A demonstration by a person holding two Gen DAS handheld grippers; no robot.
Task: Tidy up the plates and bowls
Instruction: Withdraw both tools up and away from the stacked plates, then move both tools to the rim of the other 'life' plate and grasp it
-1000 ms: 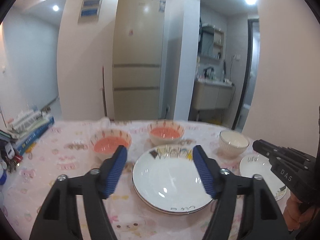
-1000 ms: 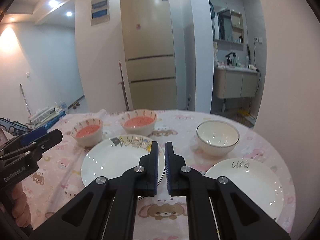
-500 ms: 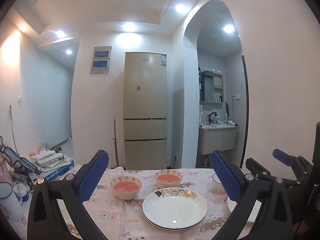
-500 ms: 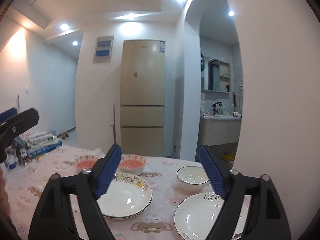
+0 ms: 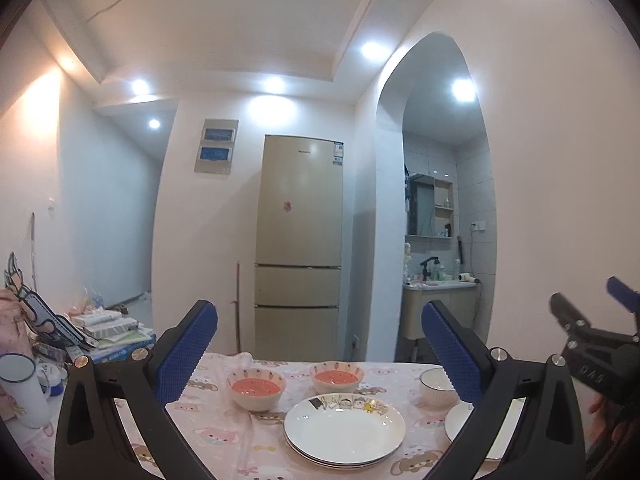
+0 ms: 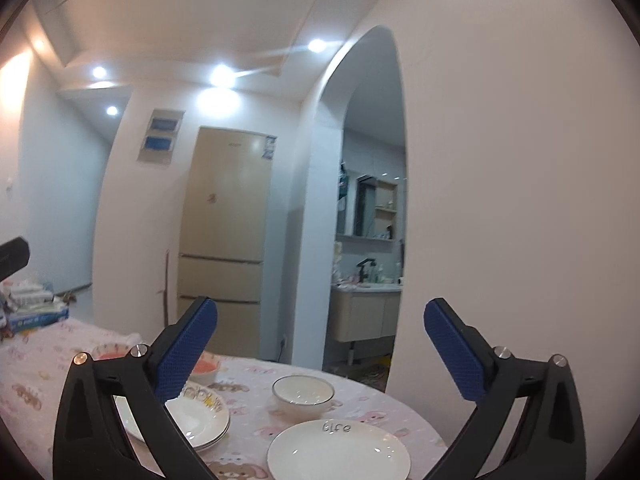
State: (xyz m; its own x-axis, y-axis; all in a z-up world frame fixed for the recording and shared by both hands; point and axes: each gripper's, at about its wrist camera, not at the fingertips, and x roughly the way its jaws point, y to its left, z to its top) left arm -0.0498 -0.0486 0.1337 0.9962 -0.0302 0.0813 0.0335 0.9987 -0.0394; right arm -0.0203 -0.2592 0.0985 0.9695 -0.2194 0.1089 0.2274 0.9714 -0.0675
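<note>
Hovering above the table (image 5: 224, 436), the left gripper (image 5: 320, 352) and right gripper (image 6: 320, 352) gape wide, empty, the right's jaws having just spread. Stacked plates (image 5: 344, 432) lie mid-table, bowls (image 5: 256, 390) beyond; a careless descent could chip rims.

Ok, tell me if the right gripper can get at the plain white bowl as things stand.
Probably yes. The right gripper is wide open with nothing between its pads, and the white bowl stands alone on the table ahead of it, apart from the lettered plate. It would have to tip down first.
</note>
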